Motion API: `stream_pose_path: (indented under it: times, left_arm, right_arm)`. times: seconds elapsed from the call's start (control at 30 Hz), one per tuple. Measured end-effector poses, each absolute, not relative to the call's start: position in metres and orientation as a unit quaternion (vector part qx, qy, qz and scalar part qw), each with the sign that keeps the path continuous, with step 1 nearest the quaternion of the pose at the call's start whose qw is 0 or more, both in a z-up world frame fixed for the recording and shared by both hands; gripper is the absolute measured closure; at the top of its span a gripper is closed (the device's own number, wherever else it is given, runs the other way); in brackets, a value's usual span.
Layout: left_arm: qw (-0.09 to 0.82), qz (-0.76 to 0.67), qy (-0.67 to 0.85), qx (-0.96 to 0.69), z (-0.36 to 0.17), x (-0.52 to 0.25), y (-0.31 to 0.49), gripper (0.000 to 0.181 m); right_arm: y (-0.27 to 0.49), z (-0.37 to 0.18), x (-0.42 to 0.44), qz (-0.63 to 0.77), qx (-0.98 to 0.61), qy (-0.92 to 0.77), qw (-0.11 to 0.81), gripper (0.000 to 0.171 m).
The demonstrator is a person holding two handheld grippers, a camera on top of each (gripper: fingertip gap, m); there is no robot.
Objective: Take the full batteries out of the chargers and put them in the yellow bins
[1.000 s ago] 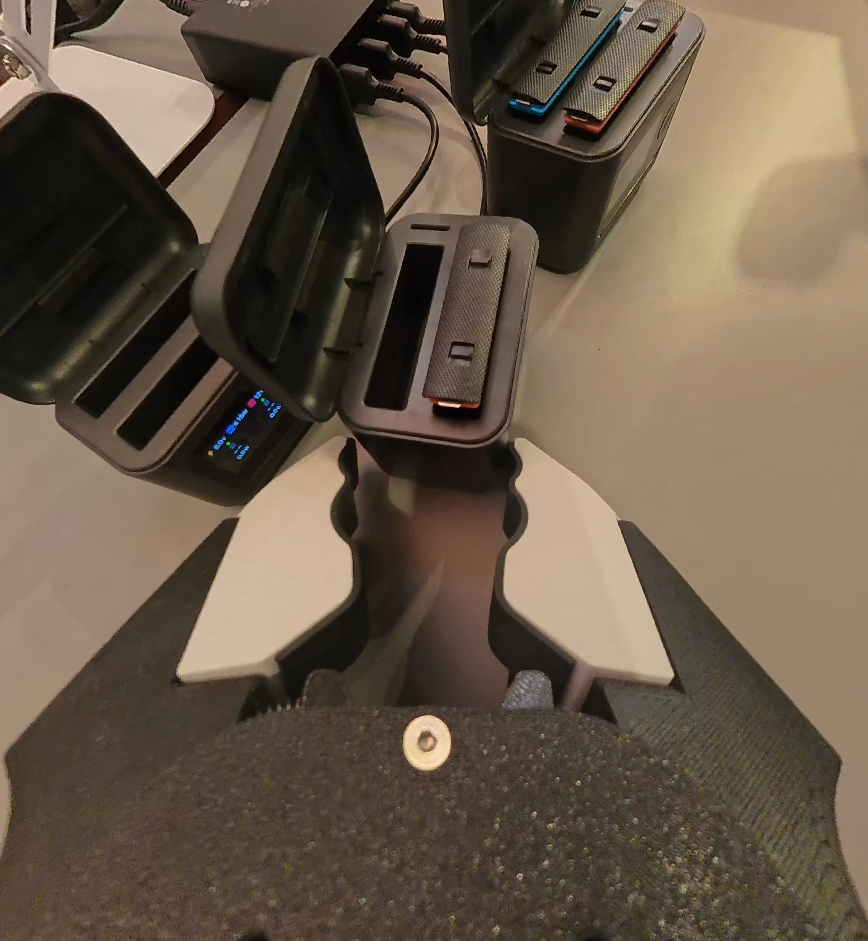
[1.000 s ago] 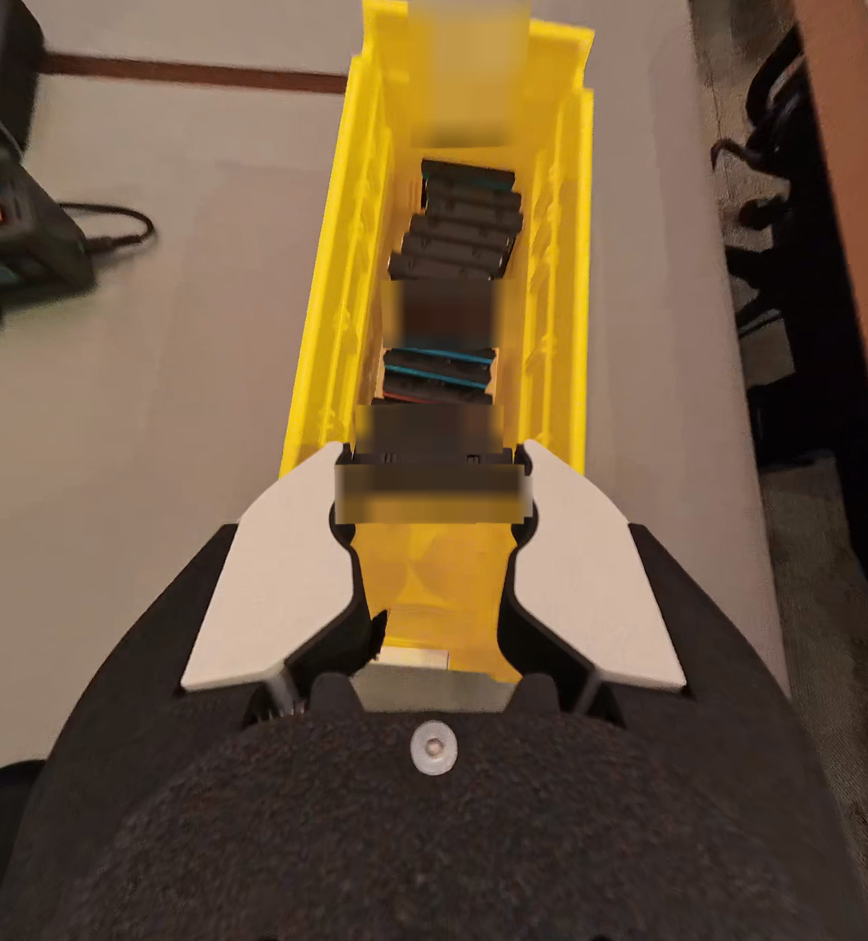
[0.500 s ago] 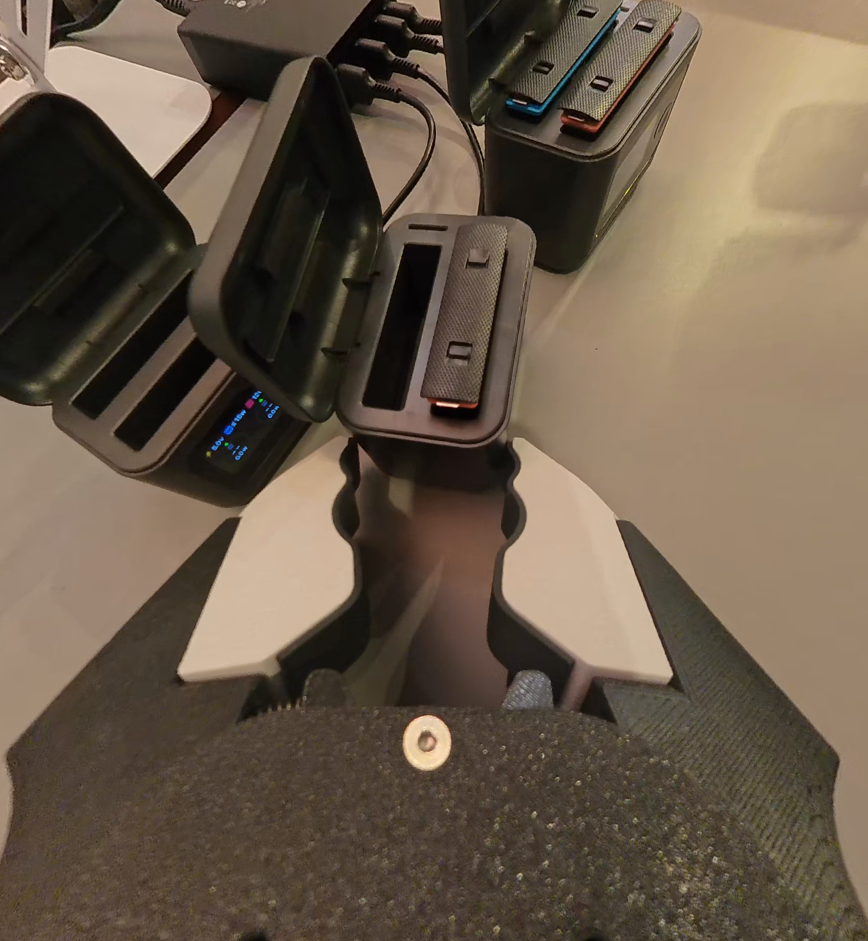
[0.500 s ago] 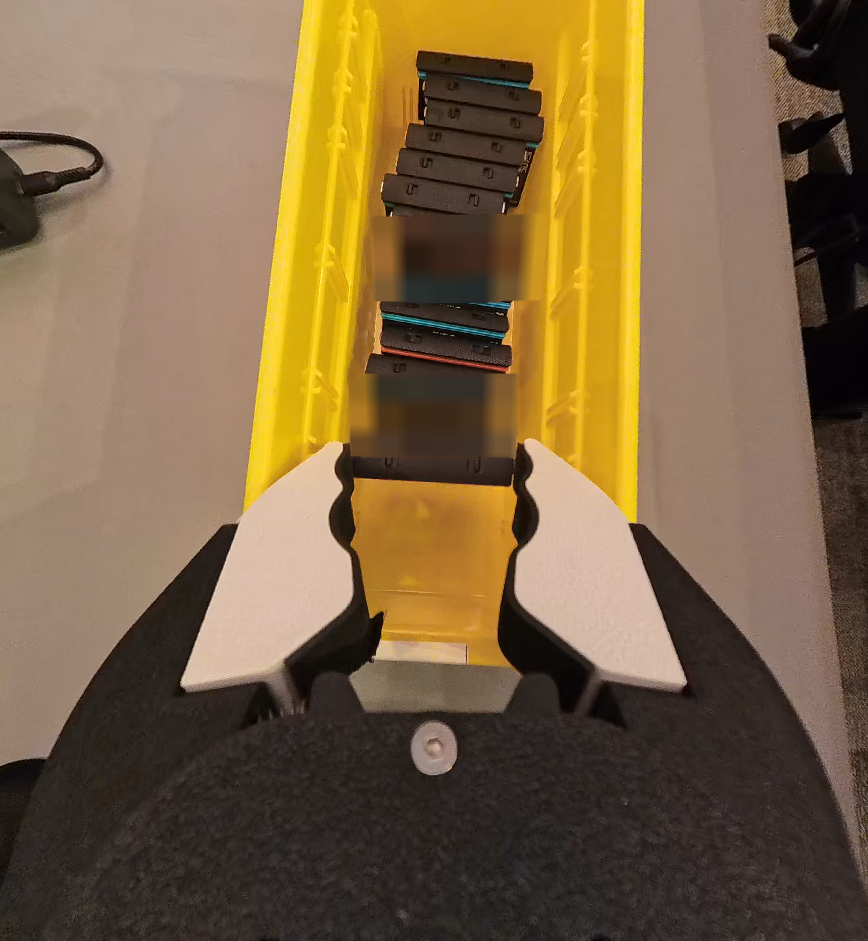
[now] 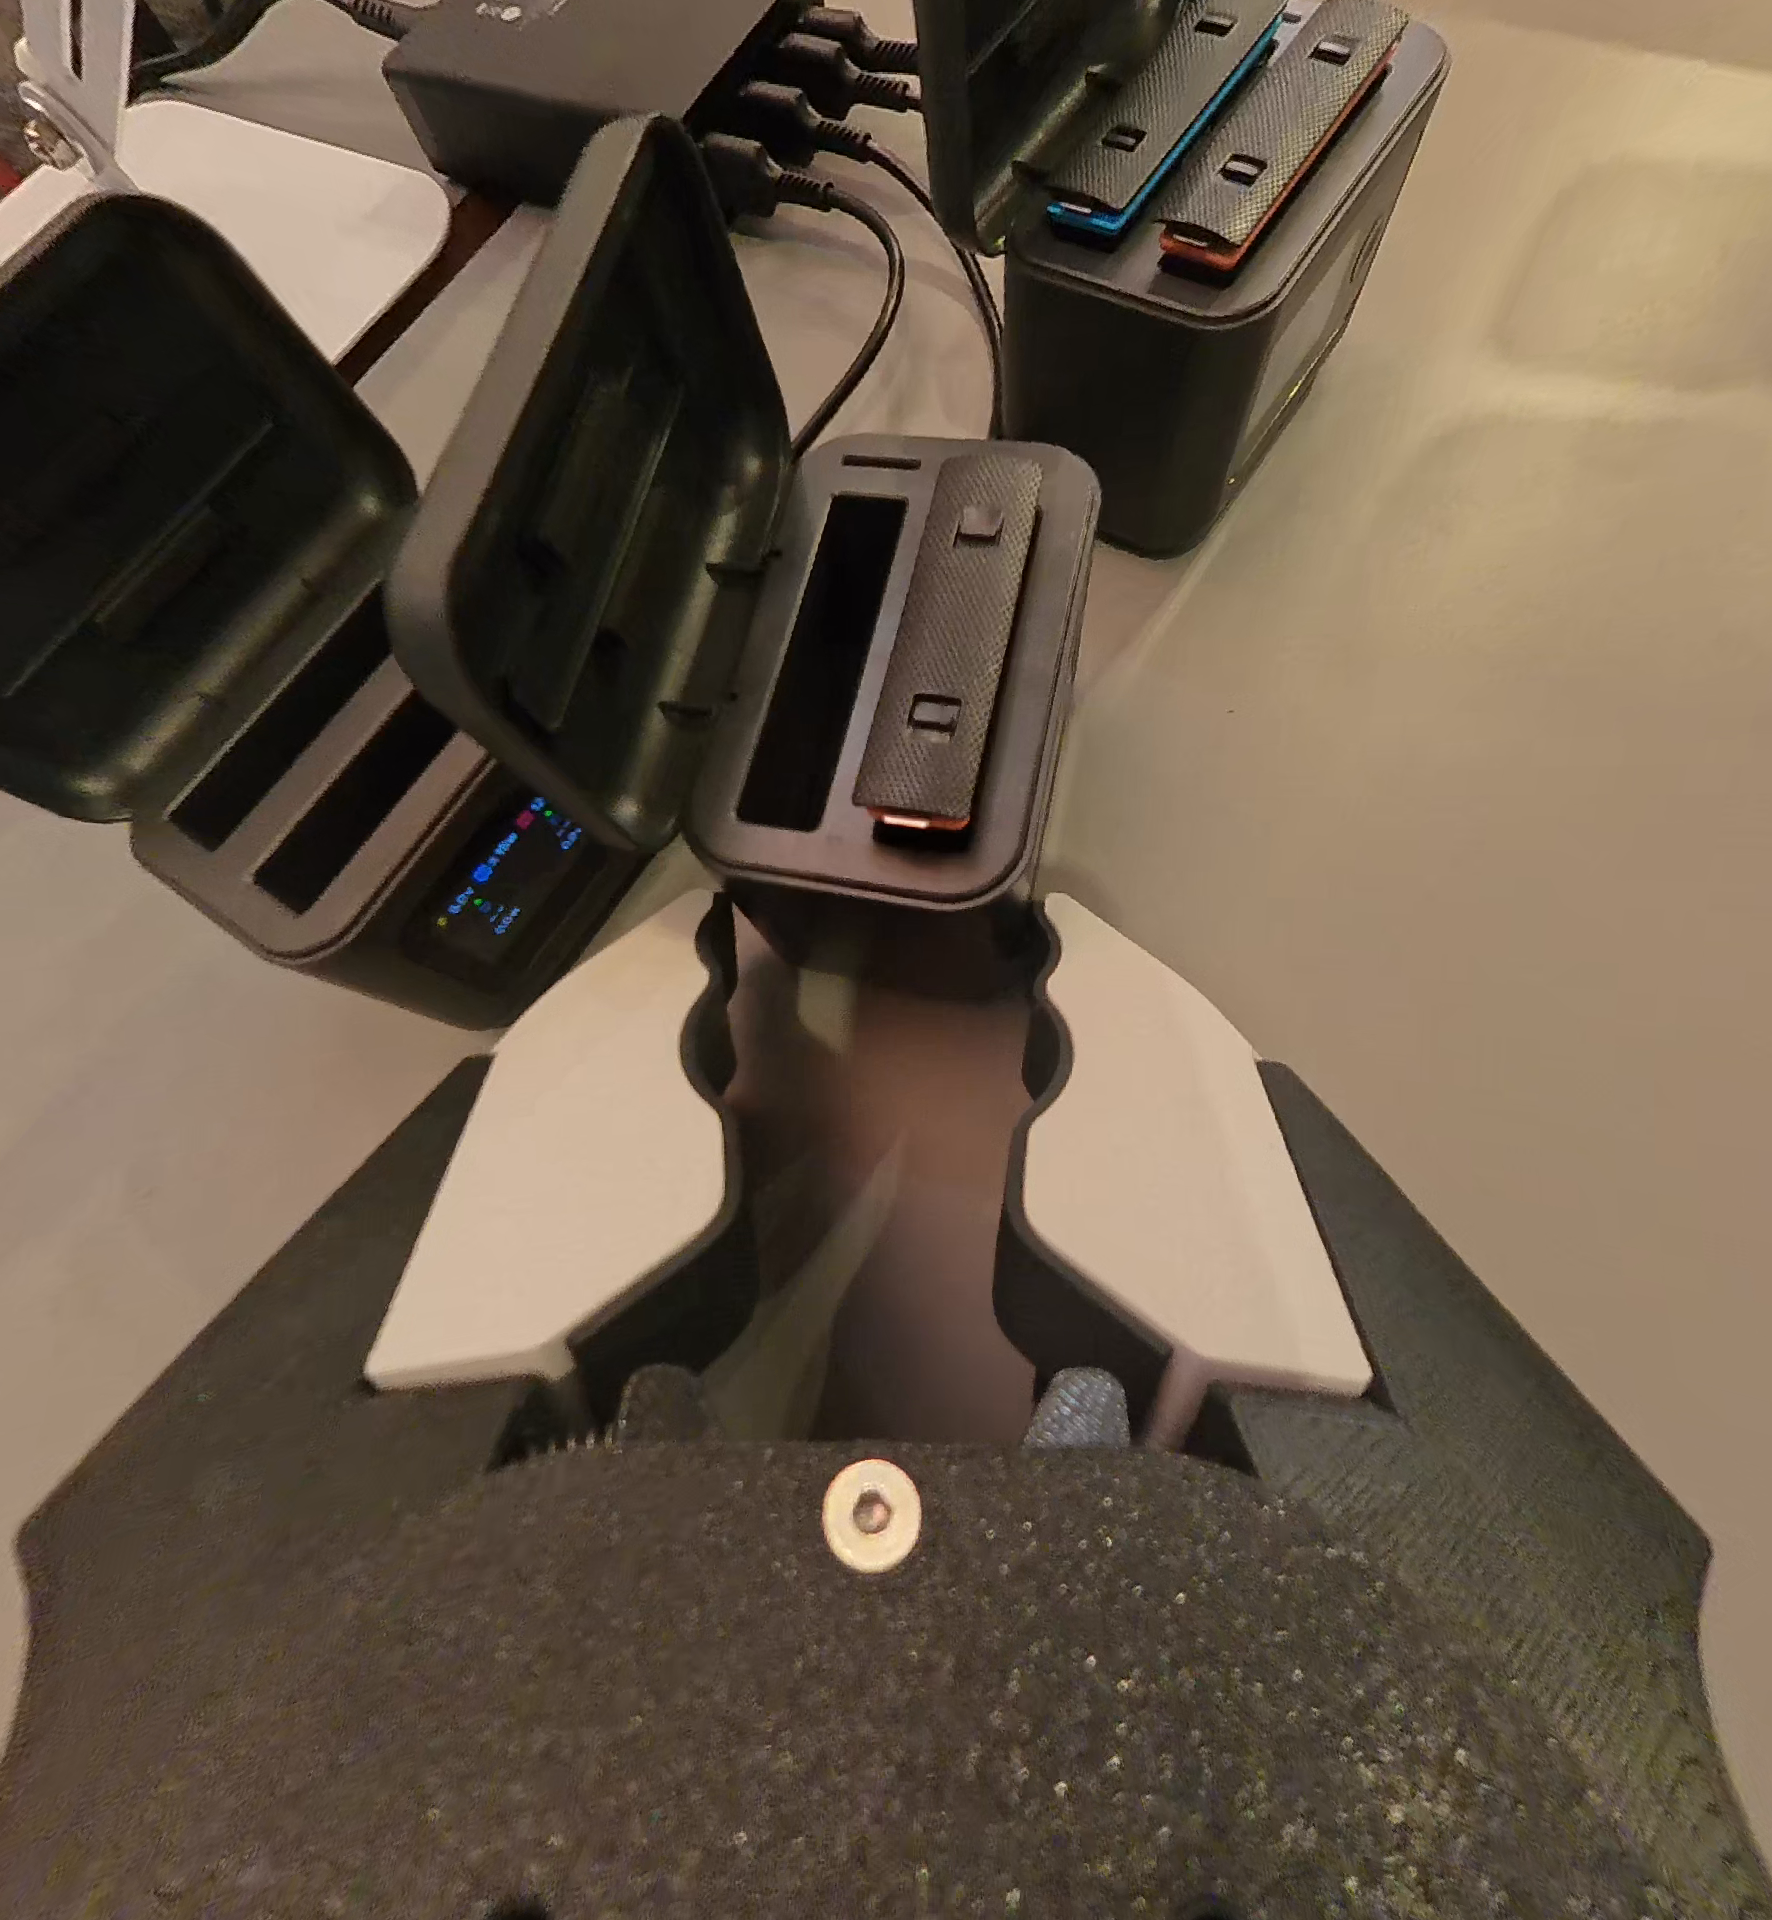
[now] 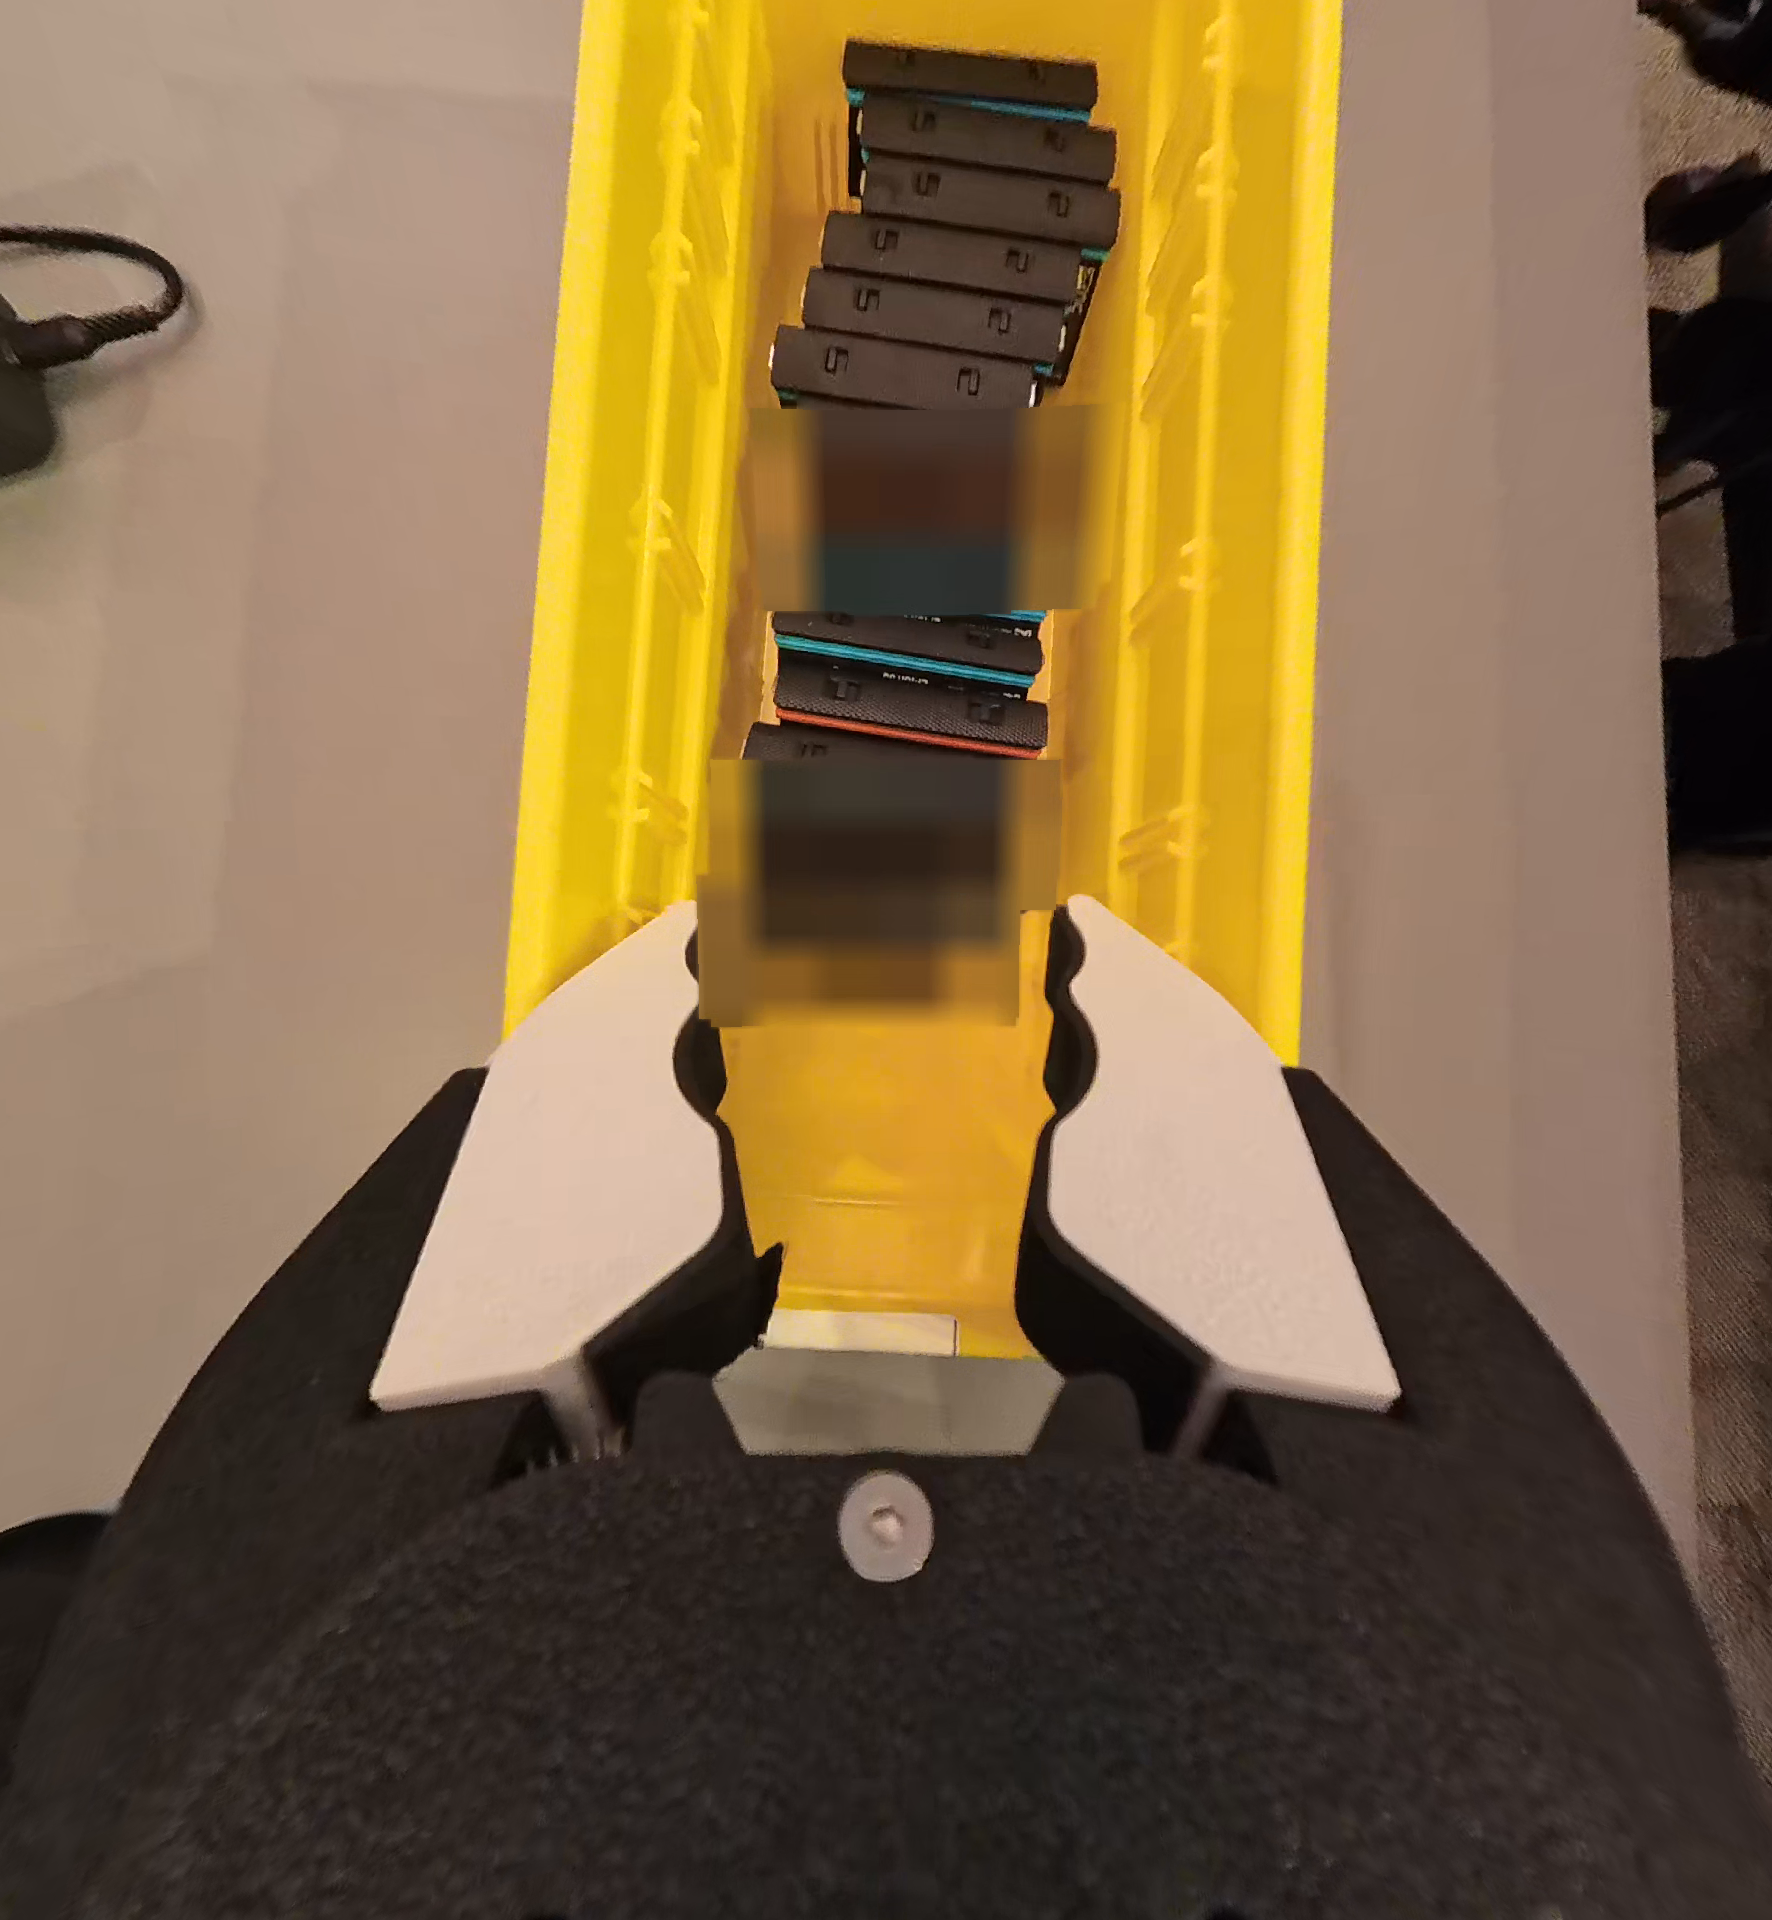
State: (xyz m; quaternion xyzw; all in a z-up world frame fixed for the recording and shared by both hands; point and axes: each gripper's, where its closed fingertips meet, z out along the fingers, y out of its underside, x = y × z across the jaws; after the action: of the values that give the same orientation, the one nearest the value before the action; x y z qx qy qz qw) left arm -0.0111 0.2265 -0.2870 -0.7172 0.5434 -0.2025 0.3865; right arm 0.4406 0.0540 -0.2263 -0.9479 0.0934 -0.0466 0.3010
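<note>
As left claw [image 5: 877, 925] clamps charger [image 5: 903, 873], battery [image 5: 949, 644] lengthwise, pointing away

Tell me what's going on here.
The left tongs grip the middle charger, whose lid is open, with one slot empty and an orange-ended battery seated in the other. The right tongs hang over the yellow bin, near its row of batteries. A blur hides whatever lies between their tips.

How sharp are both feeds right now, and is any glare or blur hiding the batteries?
Left wrist view: warm light, wide-angle bending, black textured battery in the open black charger sharp. Right wrist view: yellow plastic bin slightly soft; mosaic patches hide some of the stacked black batteries.
</note>
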Motion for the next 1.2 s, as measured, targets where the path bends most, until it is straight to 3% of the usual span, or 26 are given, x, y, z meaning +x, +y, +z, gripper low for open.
stream_pose_path:
  times: [0.2,0.57,0.8,1.2]
  left_arm:
    - [0.395,-0.186,0.561,-0.703,-0.283,-0.025,0.231,0.129]
    - [0.486,-0.212,0.553,-0.643,-0.218,-0.022,0.222,0.181]
    - [0.490,-0.166,0.534,-0.668,-0.219,0.011,0.226,0.181]
    - [0.468,-0.068,0.558,-0.682,-0.237,0.014,0.231,0.181]
  right_arm:
    - [0.054,-0.209,0.440,-0.062,-0.931,0.082,0.349,0.109]
    - [0.061,-0.142,0.420,-0.139,-0.881,0.037,0.450,0.120]
    - [0.099,-0.127,0.339,-0.089,-0.857,-0.031,0.507,0.123]
    - [0.165,-0.176,0.187,0.020,-0.859,-0.169,0.483,0.122]
